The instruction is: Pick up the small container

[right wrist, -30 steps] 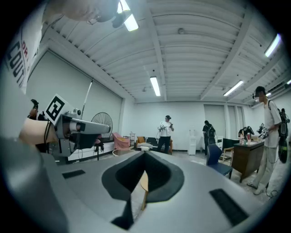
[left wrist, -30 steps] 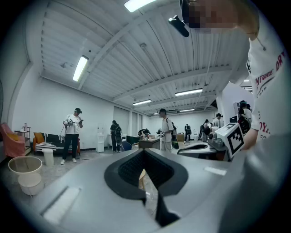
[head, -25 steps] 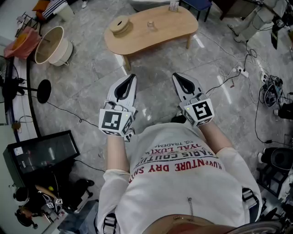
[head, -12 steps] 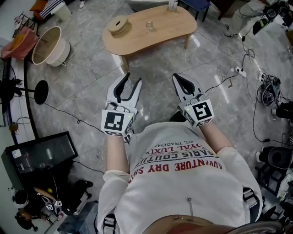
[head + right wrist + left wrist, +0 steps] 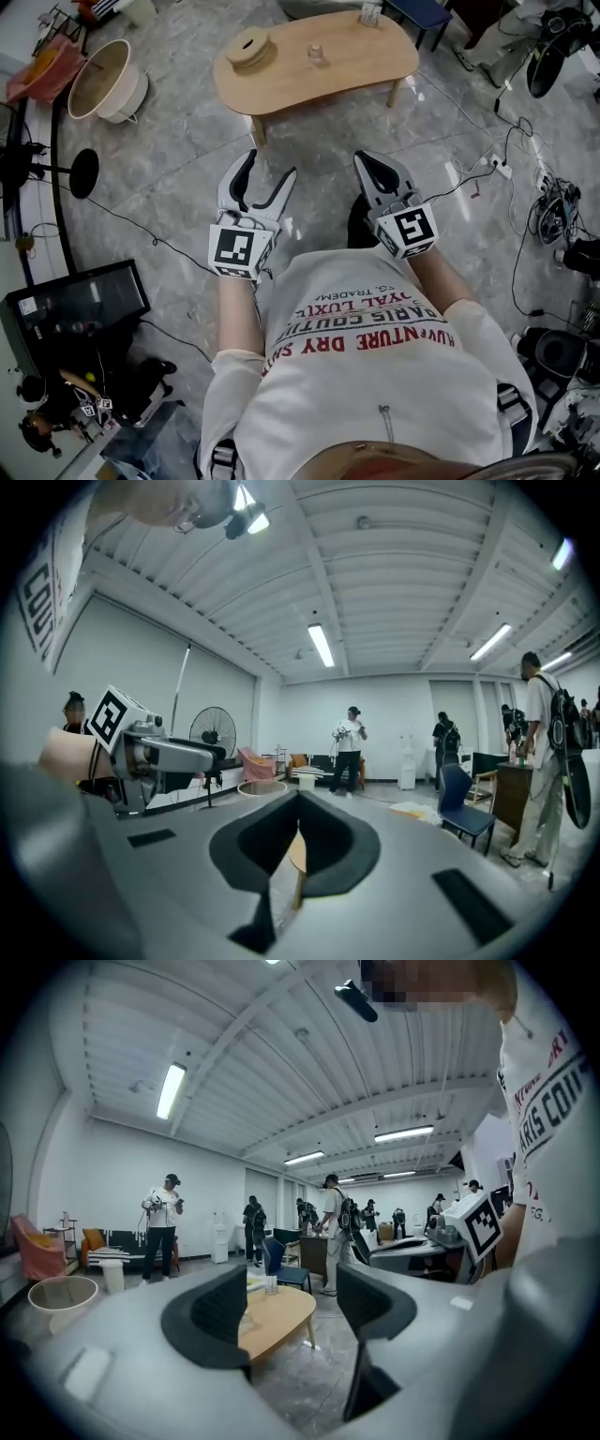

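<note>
A small clear container (image 5: 316, 54) stands on the low wooden table (image 5: 356, 66) at the far side of the floor, well ahead of both grippers. It also shows as a small clear container (image 5: 271, 1284) on the table (image 5: 281, 1321), framed by the left jaws. My left gripper (image 5: 266, 176) is held at waist height, its jaws opening with nothing between them (image 5: 292, 1309). My right gripper (image 5: 368, 161) hangs beside it, shut and empty (image 5: 298, 803). Both are far from the table.
A round wooden lidded box (image 5: 249, 47) and another small item (image 5: 369, 13) share the table. A beige basket (image 5: 105, 82) stands far left, a black case (image 5: 80, 305) near left. Cables and a power strip (image 5: 495, 169) cross the floor at right. Several people (image 5: 161, 1227) stand in the background.
The left gripper's jaws have spread apart from shut. The right gripper has stayed shut and still. The table has shifted slightly right in the head view.
</note>
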Demonstrator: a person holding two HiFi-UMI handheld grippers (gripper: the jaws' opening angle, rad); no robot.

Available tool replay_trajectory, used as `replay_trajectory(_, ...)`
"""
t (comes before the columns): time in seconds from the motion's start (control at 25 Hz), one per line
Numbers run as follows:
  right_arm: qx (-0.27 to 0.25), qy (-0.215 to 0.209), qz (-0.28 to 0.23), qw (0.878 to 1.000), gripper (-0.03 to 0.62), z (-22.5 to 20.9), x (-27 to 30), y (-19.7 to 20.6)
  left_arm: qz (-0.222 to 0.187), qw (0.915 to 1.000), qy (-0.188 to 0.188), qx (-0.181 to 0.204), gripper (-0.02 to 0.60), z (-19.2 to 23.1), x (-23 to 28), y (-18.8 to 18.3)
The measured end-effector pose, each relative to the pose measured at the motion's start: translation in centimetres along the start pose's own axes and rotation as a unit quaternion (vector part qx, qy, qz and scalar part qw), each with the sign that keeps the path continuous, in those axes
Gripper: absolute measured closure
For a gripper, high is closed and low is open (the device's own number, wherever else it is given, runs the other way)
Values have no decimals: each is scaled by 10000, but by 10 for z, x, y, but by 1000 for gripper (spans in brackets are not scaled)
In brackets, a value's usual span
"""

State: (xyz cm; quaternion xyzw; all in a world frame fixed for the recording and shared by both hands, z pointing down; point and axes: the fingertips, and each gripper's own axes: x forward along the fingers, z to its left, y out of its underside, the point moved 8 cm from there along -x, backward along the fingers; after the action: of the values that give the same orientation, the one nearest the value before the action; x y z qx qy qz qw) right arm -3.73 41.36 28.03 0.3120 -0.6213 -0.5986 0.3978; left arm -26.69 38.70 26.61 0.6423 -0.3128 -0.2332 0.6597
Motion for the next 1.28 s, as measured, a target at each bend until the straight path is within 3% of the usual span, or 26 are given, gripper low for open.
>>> replay_trajectory(0.36, 177, -717, 130, 9972, 586, -158, 78, 7, 135, 9959, -788, -428, 298, 11, 142, -6)
replay_trajectory(0.64, 143, -1258, 366, 9913, 586, -261, 131, 14, 315, 9870, -1295, -894, 298, 18, 246, 4)
replay_trajectory(0.96, 190, -1337, 683, 9885, 586, -331, 198, 40, 691, 9836, -1332, -998, 298, 50, 337, 32)
replay_trajectory(1.28, 197, -1155, 956, 9885, 586, -374, 294, 81, 1164, 9822, -1094, -991, 298, 121, 431, 99)
